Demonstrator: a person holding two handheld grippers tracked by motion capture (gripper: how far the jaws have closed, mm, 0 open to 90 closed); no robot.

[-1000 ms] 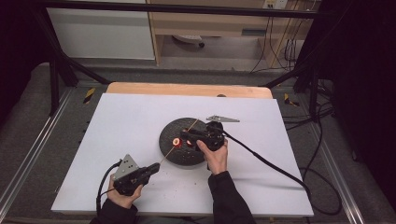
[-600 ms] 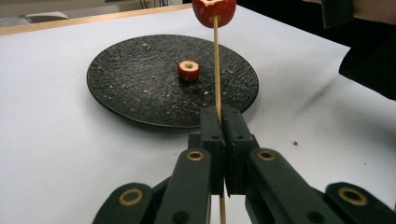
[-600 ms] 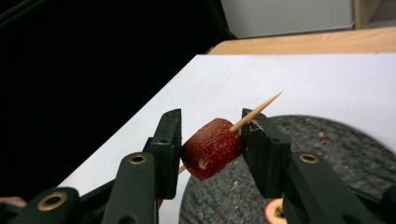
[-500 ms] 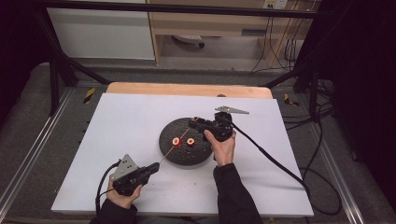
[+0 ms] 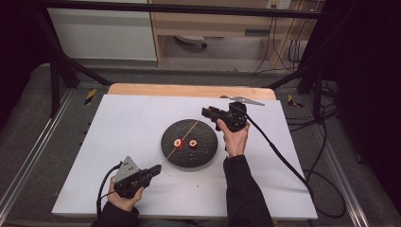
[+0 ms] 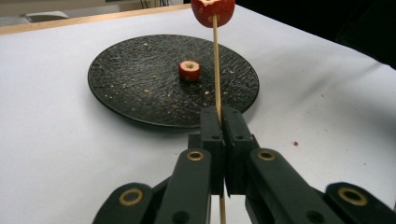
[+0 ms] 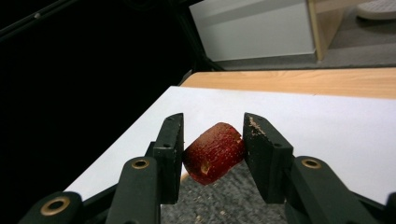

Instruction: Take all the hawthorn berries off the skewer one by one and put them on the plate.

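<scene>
White sheeting covers the table [image 5: 142, 123], with a dark round plate [image 5: 189, 158] near its middle. At the near left edge, the person's left hand [image 5: 124, 198] holds the left gripper [image 5: 152, 172] low and nearly level, aimed toward the plate. Its jaws are pressed together on a thin wooden skewer [image 5: 182, 138] that slants up over the plate. The right forearm reaches forward past the plate's right side, and the right gripper [image 5: 209, 113] points left above the plate's far rim.

From above, two red fruit pieces [image 5: 185, 143] appear over the plate. The left gripper view shows one piece [image 6: 189, 70] lying on the plate and another [image 6: 213, 10] threaded on the skewer [image 6: 216, 65], raised above it. The right gripper view shows a third piece, a red chunk [image 7: 215, 152], clamped between that gripper's pads over the plate's edge.
</scene>
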